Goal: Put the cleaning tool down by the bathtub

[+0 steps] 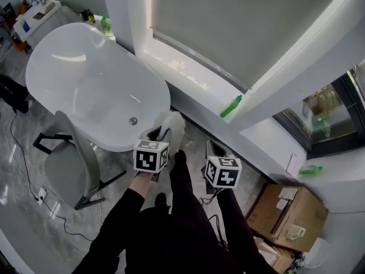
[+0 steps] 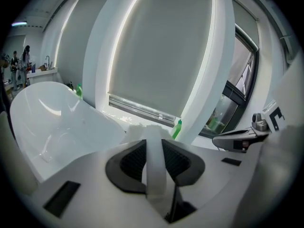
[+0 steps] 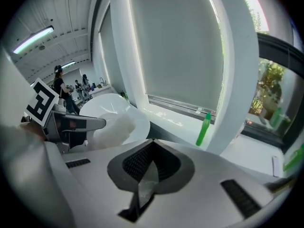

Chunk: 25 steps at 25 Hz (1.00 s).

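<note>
The cleaning tool is a fluffy white duster head (image 1: 173, 123) on a flat white handle (image 2: 155, 163). My left gripper (image 1: 161, 135) is shut on that handle, and the head sticks out past the jaws just off the near end of the white bathtub (image 1: 85, 79). In the left gripper view the handle runs up between the two dark pads of the left gripper (image 2: 153, 145). My right gripper (image 1: 215, 149) hangs to the right of the tool, apart from it, jaws together and nothing in them. In the right gripper view the right gripper (image 3: 151, 147) points at the window wall, with the duster head (image 3: 116, 126) at left.
A grey chair (image 1: 71, 167) stands left of the tub's near end, with cables on the floor around it. A green bottle (image 1: 231, 106) lies on the window sill, another (image 1: 311, 169) further right. Cardboard boxes (image 1: 288, 210) fill the right corner. People stand far off past the tub.
</note>
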Available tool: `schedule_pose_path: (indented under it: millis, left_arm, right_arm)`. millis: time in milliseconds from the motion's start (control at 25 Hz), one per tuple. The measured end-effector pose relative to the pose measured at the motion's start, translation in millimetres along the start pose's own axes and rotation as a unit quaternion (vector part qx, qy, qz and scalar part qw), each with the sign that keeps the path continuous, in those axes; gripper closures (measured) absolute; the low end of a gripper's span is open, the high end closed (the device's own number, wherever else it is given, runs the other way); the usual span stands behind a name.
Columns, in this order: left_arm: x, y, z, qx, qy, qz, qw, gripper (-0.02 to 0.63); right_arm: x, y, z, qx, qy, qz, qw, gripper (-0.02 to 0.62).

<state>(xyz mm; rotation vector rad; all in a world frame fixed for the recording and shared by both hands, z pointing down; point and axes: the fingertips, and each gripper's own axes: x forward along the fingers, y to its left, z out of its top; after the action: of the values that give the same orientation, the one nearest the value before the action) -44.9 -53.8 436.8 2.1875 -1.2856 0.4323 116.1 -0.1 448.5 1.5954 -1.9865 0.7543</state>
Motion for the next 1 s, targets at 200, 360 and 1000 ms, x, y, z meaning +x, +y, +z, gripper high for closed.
schedule_pose_path:
  millis: [200, 360, 1000]
  left_arm:
    - [51.1, 14.4, 26.3, -0.015, 0.003, 0.007, 0.9999, 0.503]
    - [91.6, 22.4, 42.2, -0.013, 0.016, 0.012, 0.9997, 0.503]
    - [245.3, 51.8, 80.2, 0.021, 0.061, 0.019, 0.9977, 0.503]
  right_arm:
    - [48.9, -22.9, 31.7, -0.019, 0.019, 0.013, 1.000, 0.595]
    - [84.4, -42.4, 52.9, -0.018, 0.034, 0.020, 0.999, 0.595]
    - [194.5, -88.5, 78.6, -0.001, 0.088, 0.037, 0.995, 0.595]
